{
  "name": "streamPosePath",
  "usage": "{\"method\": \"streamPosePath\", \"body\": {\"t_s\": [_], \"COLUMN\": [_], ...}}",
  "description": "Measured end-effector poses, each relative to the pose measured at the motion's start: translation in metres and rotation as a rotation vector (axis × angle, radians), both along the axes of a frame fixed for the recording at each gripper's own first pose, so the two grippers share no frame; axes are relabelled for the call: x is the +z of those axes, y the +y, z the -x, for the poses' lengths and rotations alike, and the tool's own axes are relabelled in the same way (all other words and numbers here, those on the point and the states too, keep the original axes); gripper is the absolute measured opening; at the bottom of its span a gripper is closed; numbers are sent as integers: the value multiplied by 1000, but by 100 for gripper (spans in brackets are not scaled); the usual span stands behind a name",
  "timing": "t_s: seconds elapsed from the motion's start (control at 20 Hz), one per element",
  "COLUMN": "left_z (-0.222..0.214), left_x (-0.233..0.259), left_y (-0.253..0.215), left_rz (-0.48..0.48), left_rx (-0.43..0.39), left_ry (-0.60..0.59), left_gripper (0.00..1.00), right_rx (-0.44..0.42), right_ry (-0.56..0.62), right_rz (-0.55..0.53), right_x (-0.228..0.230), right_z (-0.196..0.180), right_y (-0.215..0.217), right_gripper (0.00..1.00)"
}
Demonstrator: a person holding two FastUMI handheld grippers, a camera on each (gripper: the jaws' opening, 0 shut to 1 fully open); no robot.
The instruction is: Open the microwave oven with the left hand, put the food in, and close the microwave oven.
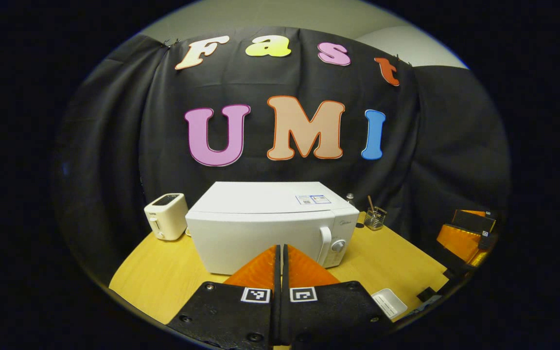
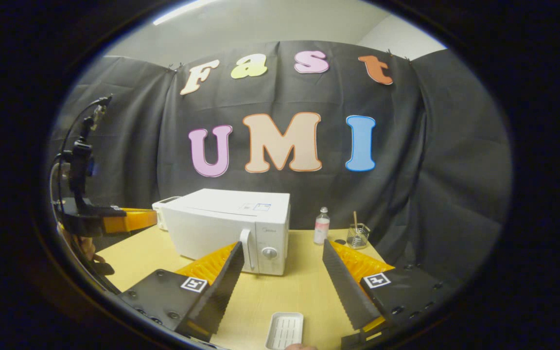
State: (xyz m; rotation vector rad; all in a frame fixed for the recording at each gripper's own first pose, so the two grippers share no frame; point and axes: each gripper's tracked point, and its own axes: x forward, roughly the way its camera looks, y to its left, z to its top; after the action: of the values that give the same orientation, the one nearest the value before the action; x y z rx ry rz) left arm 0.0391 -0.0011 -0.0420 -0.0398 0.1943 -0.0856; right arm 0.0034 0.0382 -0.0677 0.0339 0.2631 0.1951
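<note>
Your two claws hover in front of a shut microwave oven, nothing yet touched.

The white microwave oven [image 1: 270,223] sits on the wooden worktop [image 1: 163,277], straight ahead of your left claw [image 1: 280,265], whose fingers are closed tight on nothing. The door handle [image 1: 324,244] is a vertical bar at the door's right edge, just left of the dial, so it lies ahead and a little right of that claw. Its long axis runs up and down, and the door faces you. Your right claw [image 2: 280,272] is spread wide and empty, with the small white tray [image 2: 286,330] lying on the worktop just below its fingers, near you. I judge the left claw must open and swing slightly right to reach the handle.
</note>
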Motion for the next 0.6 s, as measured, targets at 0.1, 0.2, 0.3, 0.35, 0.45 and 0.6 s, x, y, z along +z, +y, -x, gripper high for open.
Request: {"method": "streamPosePath", "body": {"t_s": [0.1, 0.2, 0.3, 0.35, 0.45, 0.6], "left_z": [5, 9, 12, 10, 15, 21], "left_x": [21, 35, 38, 45, 58, 64], "left_y": [-2, -12, -13, -13, -15, -21], "left_rz": [-4, -17, -80, -97, -96, -92], "left_rx": [3, -30, -44, -33, -16, -20], "left_ry": [-73, -119, -131, -160, -197, -217], "left_gripper": [1, 3, 67, 99, 97, 98], "right_rx": [3, 5, 4, 2, -4, -17], "right_ry": [-9, -13, -20, -24, -27, -37], "right_rz": [-1, 1, 1, -1, -3, -3], "right_x": [3, 4, 6, 9, 11, 14], "right_z": [-2, -3, -4, -4, -4, -4], "right_y": [2, 3, 2, 3, 0, -4], "right_gripper": [92, 92, 92, 92, 92, 92]}}
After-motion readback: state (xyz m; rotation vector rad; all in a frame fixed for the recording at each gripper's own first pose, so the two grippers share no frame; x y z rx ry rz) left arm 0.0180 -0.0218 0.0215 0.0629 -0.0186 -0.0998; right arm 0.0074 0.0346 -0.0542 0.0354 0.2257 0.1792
